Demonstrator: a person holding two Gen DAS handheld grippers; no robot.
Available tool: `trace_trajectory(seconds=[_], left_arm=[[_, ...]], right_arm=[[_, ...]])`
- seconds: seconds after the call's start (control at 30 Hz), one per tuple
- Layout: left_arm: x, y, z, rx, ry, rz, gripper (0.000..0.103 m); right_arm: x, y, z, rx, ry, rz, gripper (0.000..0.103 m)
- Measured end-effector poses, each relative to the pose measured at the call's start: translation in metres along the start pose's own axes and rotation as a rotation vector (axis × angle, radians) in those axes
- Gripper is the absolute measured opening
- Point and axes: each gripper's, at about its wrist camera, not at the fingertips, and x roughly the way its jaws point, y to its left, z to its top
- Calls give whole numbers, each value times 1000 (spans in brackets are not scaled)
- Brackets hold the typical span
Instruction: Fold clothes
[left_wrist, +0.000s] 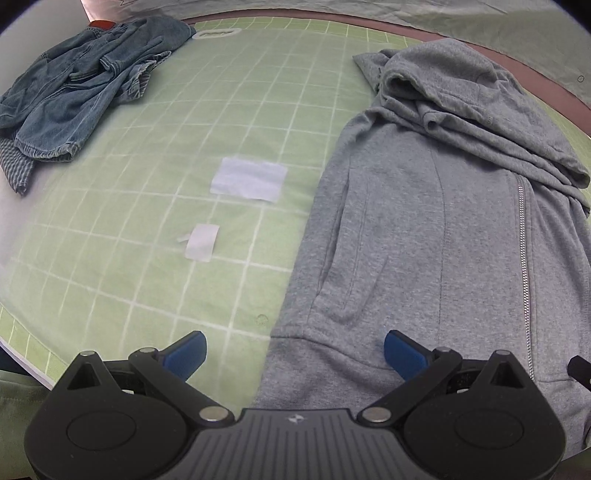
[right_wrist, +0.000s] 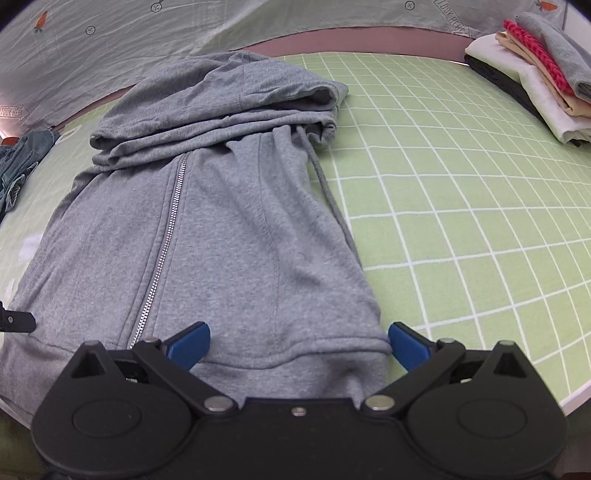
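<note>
We hover left gripper (left_wrist: 293, 350) and right gripper (right_wrist: 299, 343), jaws wide, empty, over grey zip-up hoodie (right_wrist: 207, 236) hem, frame bottom; uneven grabs risk skewed fold.

The grey printed sheet (right_wrist: 110, 40) behind the mat carries "LOOK HERE" inside arrow outlines, once at the left edge of the right wrist view and again, tilted, at upper right. No other text is legible.

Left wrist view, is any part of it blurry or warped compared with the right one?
Left wrist view: hazy smear over the green grid mat at centre-left, gray hoodie sharper. Right wrist view: hoodie and mat crisp. Both: fisheye bends the grid lines.
</note>
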Motion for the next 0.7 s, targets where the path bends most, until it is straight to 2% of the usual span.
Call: trace_trajectory(seconds=[0.2, 0.47, 0.57, 0.7], left_arm=[[5, 4, -6, -61, 41, -99, 101], [6, -5, -9, -4, 41, -129, 100], [5, -5, -10, 8, 32, -134, 96], [2, -4, -10, 11, 14, -146, 85]], right_arm=[[-1, -5, -4, 46, 7, 16, 103], [0, -1, -4, 44, 23, 10, 103], [0, 0, -3, 55, 36, 1, 103], [1, 1, -3, 70, 51, -2, 103]])
